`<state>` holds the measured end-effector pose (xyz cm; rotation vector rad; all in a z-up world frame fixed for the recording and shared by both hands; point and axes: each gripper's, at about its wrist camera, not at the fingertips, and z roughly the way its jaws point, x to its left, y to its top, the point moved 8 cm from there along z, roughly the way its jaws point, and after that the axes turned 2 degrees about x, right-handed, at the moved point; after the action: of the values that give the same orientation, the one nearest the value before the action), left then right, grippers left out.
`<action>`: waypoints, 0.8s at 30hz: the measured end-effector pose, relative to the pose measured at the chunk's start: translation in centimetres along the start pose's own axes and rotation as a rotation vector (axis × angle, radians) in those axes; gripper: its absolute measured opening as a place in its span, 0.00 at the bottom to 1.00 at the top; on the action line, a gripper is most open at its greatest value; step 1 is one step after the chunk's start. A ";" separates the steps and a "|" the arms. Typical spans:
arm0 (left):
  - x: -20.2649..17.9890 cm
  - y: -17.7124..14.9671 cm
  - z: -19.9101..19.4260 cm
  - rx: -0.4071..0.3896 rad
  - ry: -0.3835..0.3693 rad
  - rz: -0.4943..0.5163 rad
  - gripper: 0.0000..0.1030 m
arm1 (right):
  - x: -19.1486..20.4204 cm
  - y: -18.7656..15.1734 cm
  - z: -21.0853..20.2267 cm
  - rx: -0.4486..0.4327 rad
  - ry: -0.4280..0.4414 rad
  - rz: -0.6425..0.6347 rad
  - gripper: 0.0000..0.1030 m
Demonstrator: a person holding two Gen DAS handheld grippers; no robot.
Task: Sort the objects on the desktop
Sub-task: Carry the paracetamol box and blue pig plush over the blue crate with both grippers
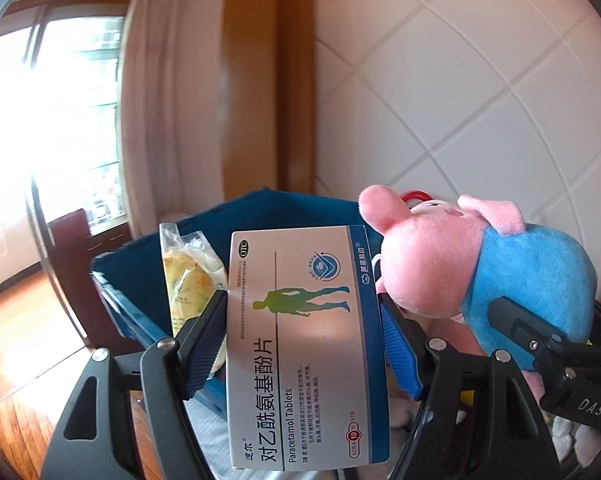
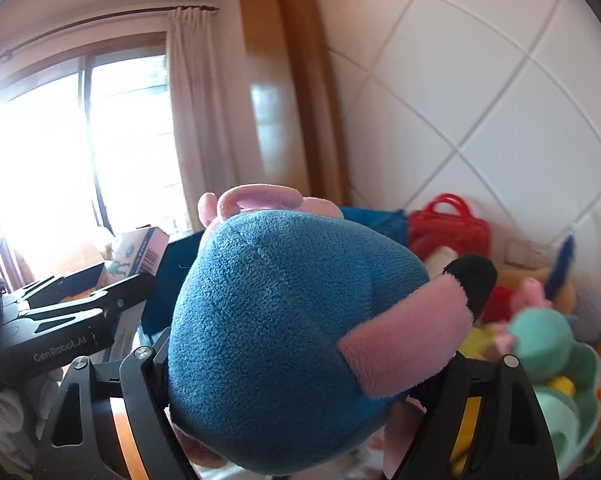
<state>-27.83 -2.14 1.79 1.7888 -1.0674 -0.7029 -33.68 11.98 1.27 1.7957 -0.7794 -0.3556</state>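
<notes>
A blue fabric bin [image 1: 140, 268] stands behind the paracetamol tablet box [image 1: 304, 344], with a yellow snack packet [image 1: 188, 276] in it. The left gripper [image 1: 304, 340] pinches the tablet box by its long edges; beside it, the right gripper [image 2: 300, 364] clamps a pink plush pig in blue [image 2: 284, 320], with a heap of soft toys [image 2: 548, 332] beyond

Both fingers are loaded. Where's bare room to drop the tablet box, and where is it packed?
Open room shows inside the blue bin, between its left wall and the bagged snack, just beyond the tablet box. The right side is crowded: the plush pig, a red bag and the toy pile.
</notes>
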 end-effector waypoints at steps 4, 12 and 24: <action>5.0 2.2 2.7 -0.006 0.017 -0.014 0.70 | 3.2 2.3 4.0 -0.019 0.004 -0.025 0.83; 10.4 3.6 9.3 0.041 -0.035 0.015 0.70 | 7.9 4.4 11.8 -0.007 -0.058 -0.001 0.84; 14.4 4.0 16.5 0.116 -0.112 0.041 0.70 | 9.6 4.9 18.7 0.075 -0.189 -0.008 0.84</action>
<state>-35.93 -22.51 -1.88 1.8374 -1.2381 -0.7360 -39.13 -8.90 0.26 1.8541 -0.9277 -0.5133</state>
